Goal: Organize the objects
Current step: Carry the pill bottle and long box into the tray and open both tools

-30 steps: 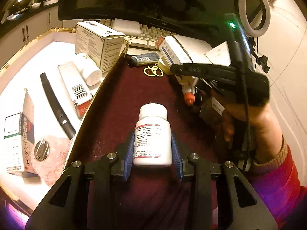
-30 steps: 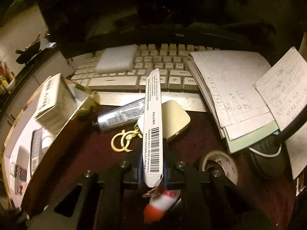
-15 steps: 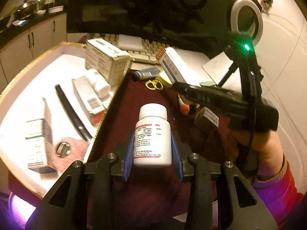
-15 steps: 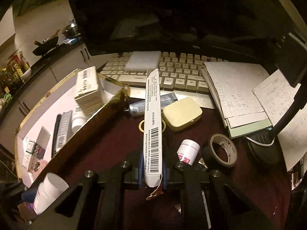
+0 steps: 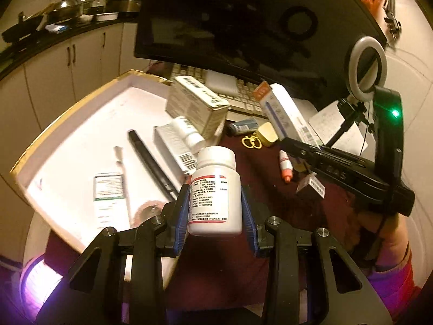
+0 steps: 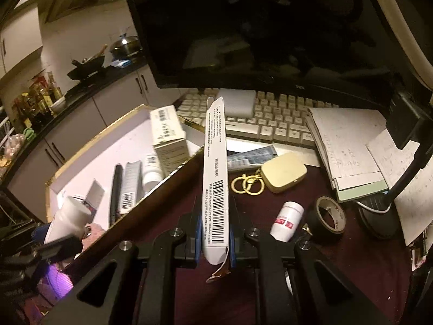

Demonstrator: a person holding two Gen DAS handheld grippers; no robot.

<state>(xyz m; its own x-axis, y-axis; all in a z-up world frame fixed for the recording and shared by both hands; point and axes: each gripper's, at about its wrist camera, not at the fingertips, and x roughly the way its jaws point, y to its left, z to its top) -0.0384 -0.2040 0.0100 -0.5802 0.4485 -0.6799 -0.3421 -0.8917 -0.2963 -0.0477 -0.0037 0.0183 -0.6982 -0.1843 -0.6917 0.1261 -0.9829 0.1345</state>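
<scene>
Your worktop (image 6: pixel 338 279) carries a monitor (image 6: pixel 257 27) and keyboard (image 6: pixel 273 124) at the back and a white tray (image 5: pixel 89 135) on the left, with a box (image 5: pixel 194 105), a black pen (image 5: pixel 151 162) and small packs inside. Your right tongs (image 6: pixel 215 233) are clamped on a long carton (image 6: pixel 215 173), held edge-up in the air above the tray's near rim. Your left tongs (image 5: pixel 215 205) are clamped on a white bottle (image 5: pixel 215 192), held upright above the tray's edge.
</scene>
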